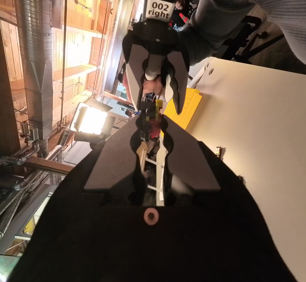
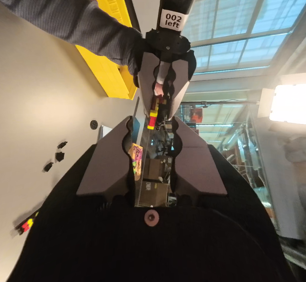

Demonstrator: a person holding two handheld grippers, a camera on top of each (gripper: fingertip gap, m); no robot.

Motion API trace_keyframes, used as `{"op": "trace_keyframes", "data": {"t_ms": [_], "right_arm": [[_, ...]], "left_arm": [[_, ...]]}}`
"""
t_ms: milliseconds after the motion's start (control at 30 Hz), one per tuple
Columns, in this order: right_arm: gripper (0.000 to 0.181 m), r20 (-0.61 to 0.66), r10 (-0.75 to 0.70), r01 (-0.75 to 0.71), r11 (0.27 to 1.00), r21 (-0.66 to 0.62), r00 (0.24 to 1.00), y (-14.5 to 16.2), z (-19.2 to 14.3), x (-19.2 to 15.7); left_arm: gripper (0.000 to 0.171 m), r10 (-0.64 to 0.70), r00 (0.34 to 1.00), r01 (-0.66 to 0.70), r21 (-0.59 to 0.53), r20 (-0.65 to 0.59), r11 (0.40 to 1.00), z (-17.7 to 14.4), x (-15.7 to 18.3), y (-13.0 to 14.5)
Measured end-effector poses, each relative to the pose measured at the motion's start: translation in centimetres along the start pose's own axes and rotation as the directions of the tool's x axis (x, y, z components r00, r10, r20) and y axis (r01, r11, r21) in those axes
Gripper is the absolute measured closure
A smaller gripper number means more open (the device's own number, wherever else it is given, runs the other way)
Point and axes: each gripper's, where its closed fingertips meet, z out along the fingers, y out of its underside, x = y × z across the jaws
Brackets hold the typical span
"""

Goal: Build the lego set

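Red, yellow and black lego assembly [image 2: 153, 116] held in mid-air between two hand-held grippers.

The assembly is clamped by the nearly closed left hand-held gripper [image 1: 149, 120], beside the cream desk [image 1: 248, 108]. The right hand-held gripper [image 2: 153, 119] is parted around its end, no grip discernible. Loose black bricks [image 2: 59, 155] and a yellow plastic bin [image 2: 106, 68] are seen on the desk.
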Motion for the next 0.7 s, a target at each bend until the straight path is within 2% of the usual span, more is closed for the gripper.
{"op": "trace_keyframes", "data": {"t_ms": [300, 500, 700], "right_arm": [[0.155, -0.115, 0.017, -0.022, 0.999, -0.044, 0.993, 0.6, 0.6, 1.6], [0.156, -0.156, 0.056, -0.075, 0.990, -0.119, 0.986, 1.6, 0.9, 2.3], [0.151, -0.168, -0.019, -0.032, 0.955, -0.294, 0.986, 3.9, 1.5, 2.5]], "left_arm": [[0.152, -0.041, 0.998, 0.042, -0.010, 0.051, 0.999, -0.1, -0.9, 0.3], [0.153, -0.034, 0.994, 0.037, -0.029, 0.103, 0.999, -0.3, -1.7, 0.5], [0.152, 0.042, 0.991, -0.019, -0.177, 0.128, 0.984, 0.1, -1.9, 2.2]]}}
